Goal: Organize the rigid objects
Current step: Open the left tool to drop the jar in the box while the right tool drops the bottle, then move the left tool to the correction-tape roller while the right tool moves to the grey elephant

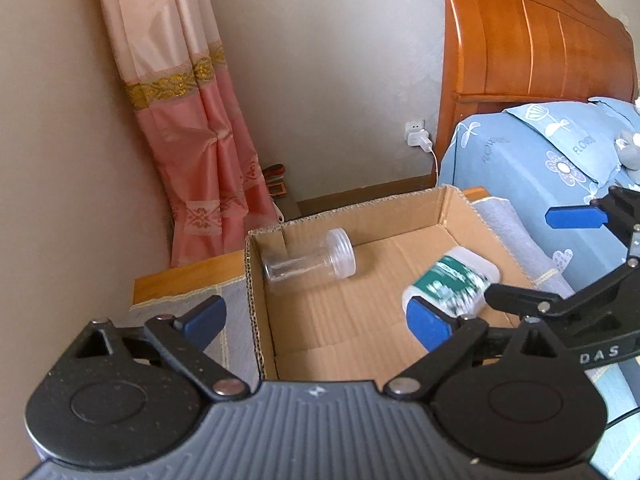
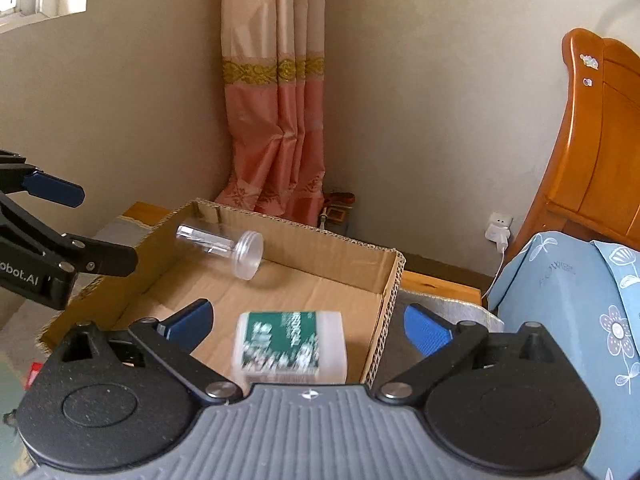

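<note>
Right tongs (image 2: 306, 326) spread wide above the cardboard box (image 2: 390, 280), clamped on nothing. Green-labelled white container (image 2: 290, 344), blurred, between and just below the two blue pads (image 2: 426, 330), touching neither, over the box floor. Clear jar (image 2: 224, 246) on its side near the far corner of the box. Left tongs (image 1: 316, 320) also apart and empty, hanging over the box's near edge, container just beyond their right pad.

left gripper (image 1: 316, 318): jaws wide, nothing between | right gripper (image 2: 306, 326): jaws wide, angled downward
</note>
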